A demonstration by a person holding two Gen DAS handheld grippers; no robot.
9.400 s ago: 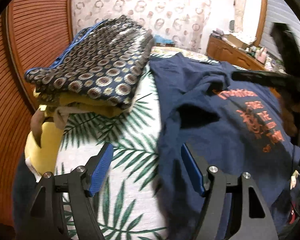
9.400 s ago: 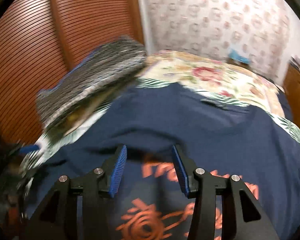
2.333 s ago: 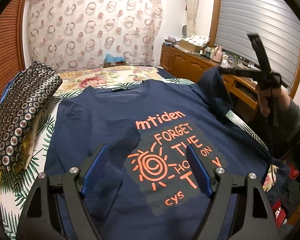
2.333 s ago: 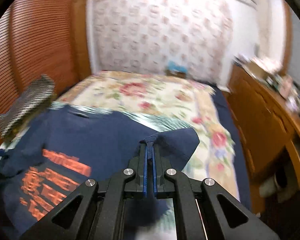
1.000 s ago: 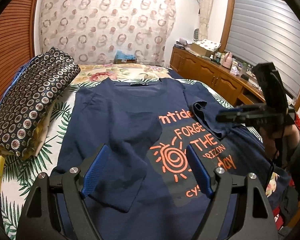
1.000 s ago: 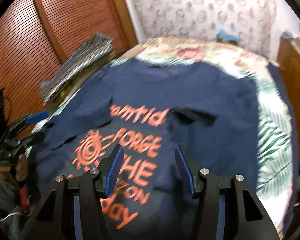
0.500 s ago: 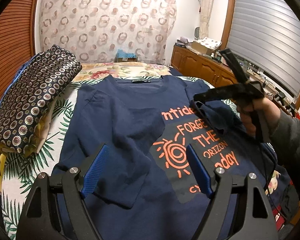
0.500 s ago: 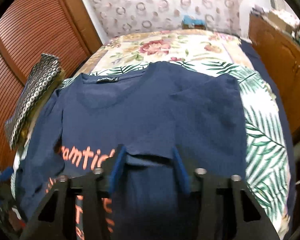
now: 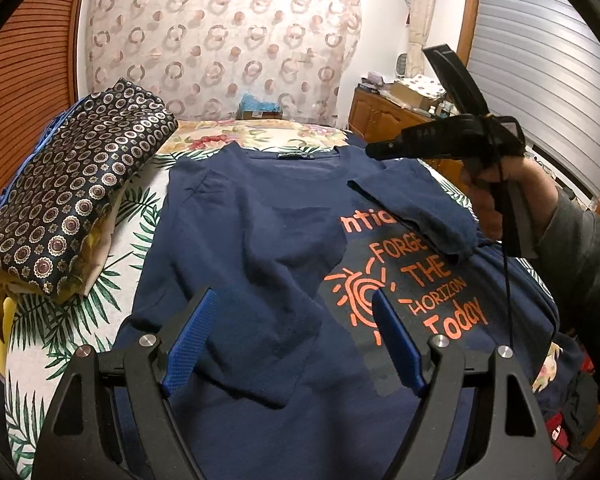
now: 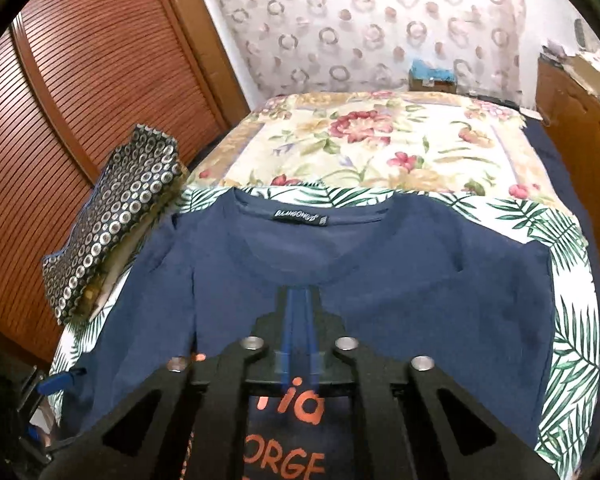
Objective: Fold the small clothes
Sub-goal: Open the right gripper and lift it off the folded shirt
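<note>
A navy T-shirt [image 9: 260,220] with an orange print lies face up on the bed, collar at the far end. Both sleeves are folded inward: the left sleeve [image 9: 268,312] and the right sleeve [image 9: 428,216] lie on the chest. My left gripper [image 9: 292,336] hovers open above the shirt's near left part, nothing between its pads. A hand [image 9: 488,200] holds my right gripper [image 9: 374,151] above the right shoulder. In the right wrist view, the right gripper [image 10: 299,292] points at the shirt [image 10: 420,280] just below the collar. Its jaws are closing to a narrow gap with no cloth between them.
A folded stack topped by dark ring-patterned cloth [image 9: 72,192] sits on the bed's left side, also visible [image 10: 120,208] beside the louvred wooden doors [image 10: 100,80]. Flowered bedding [image 10: 380,148] lies beyond the collar. A wooden dresser [image 9: 384,116] stands at the right.
My right gripper moved from over the print up toward the collar, and its jaws narrowed from wide apart to almost together. The left gripper stayed still and open.
</note>
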